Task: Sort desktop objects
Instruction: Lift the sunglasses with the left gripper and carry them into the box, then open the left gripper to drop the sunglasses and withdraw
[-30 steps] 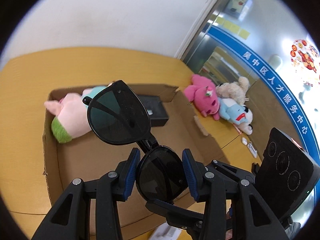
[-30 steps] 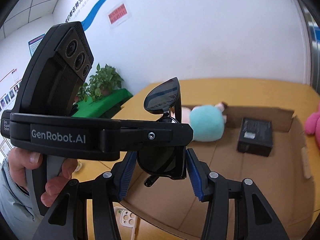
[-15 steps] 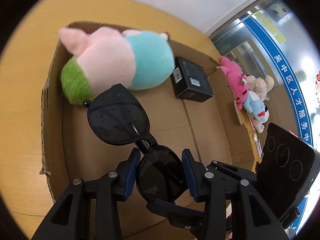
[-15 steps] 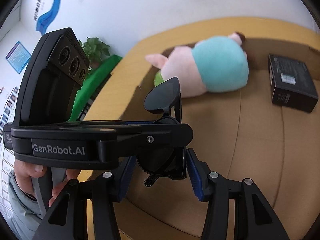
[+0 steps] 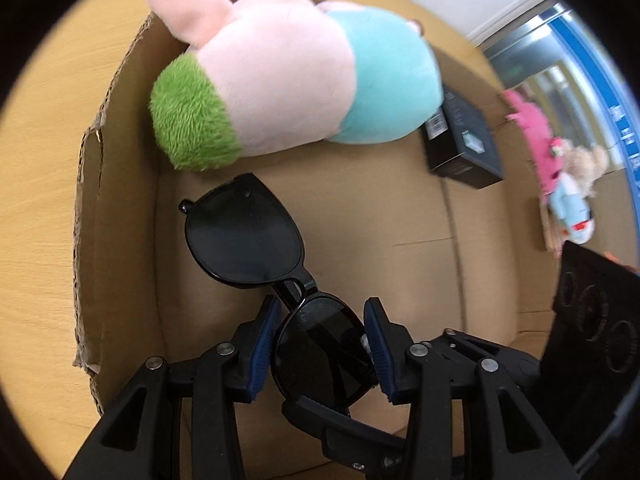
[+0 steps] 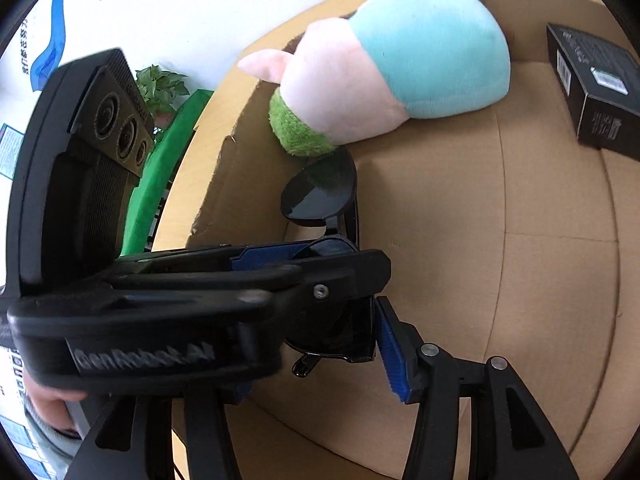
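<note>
Two grippers hold one pair of black sunglasses over the floor of an open cardboard box that sits on a wooden table. In the left wrist view, the left gripper has its blue-padded fingers closed narrowly on the near lens, one pad at each edge of the frame. The free lens reaches toward 11 o'clock, its far end near the green tip of a plush toy. The right gripper's body enters this view at 4 o'clock.

In the right wrist view, the right gripper takes the glasses from the other side. Its right finger lies against the folded temple and frame edge; its left finger is hidden behind the left gripper's body, which crosses the frame from 9 o'clock, so that contact cannot be judged there.

The plush toy, pink with a teal middle and a green end, lies in the box at 12 o'clock from the glasses, against the far wall. A small black box lies on the box floor at 2 o'clock, just beside the toy's teal part. More plush toys, pink, beige and pale blue, sit outside the box at 3 o'clock. A person's hand grips the left gripper's handle at 8 o'clock in the right wrist view.
</note>
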`<state>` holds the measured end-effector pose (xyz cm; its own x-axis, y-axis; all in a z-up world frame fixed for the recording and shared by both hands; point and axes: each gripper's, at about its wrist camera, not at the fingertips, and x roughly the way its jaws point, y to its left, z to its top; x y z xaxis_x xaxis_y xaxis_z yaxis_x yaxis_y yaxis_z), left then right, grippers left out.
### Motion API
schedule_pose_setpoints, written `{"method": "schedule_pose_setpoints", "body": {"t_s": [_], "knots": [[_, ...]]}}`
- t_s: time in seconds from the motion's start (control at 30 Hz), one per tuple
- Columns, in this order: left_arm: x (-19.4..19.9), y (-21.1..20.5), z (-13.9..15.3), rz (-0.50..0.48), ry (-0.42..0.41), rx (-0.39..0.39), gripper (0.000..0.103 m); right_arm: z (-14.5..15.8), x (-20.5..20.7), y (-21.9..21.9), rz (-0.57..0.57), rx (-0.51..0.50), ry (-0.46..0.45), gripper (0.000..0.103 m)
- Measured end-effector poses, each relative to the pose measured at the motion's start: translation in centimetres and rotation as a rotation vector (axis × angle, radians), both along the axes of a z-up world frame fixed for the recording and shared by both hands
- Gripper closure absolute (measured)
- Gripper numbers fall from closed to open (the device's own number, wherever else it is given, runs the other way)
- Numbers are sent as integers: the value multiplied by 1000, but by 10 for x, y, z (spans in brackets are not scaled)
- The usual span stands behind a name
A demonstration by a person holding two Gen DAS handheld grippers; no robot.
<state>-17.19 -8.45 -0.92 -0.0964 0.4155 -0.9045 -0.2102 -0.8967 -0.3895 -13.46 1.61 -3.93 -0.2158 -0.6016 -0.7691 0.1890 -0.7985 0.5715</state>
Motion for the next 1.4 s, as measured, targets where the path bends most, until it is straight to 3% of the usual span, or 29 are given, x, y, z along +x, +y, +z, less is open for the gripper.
{"method": "schedule_pose_setpoints", "body": {"t_s": [0.27,0.4,0.53,0.7,0.8,0.87,0.9,0.93,1.0,1.13,1.33,1.4], "knots": [[1,-6,5,22,1,-40,61,-8,1,-9,17,-25,-41,47],[4,-7,13,29,13,-49,61,-6,7,-3,6,-69,-31,19],[11,-8,24,35,57,-71,61,8,23,2,28,-54,29,9],[34,-18,60,77,247,-119,61,36,61,26,-1,31,169,5],[63,-22,88,106,405,-107,58,63,89,42,-38,160,320,3],[90,-21,103,118,521,-99,42,81,120,51,-74,269,459,0],[104,-20,108,125,573,-100,31,82,109,63,-90,304,510,0],[118,-18,111,132,628,-104,24,79,132,59,-105,337,556,0],[141,-11,110,131,697,-110,24,96,145,66,-138,375,620,0],[160,2,86,141,666,-91,24,99,136,90,-181,413,653,0],[170,10,37,179,467,-122,24,104,173,126,-210,420,635,0],[175,17,38,172,494,-155,24,100,177,132,-208,422,637,0]]}}
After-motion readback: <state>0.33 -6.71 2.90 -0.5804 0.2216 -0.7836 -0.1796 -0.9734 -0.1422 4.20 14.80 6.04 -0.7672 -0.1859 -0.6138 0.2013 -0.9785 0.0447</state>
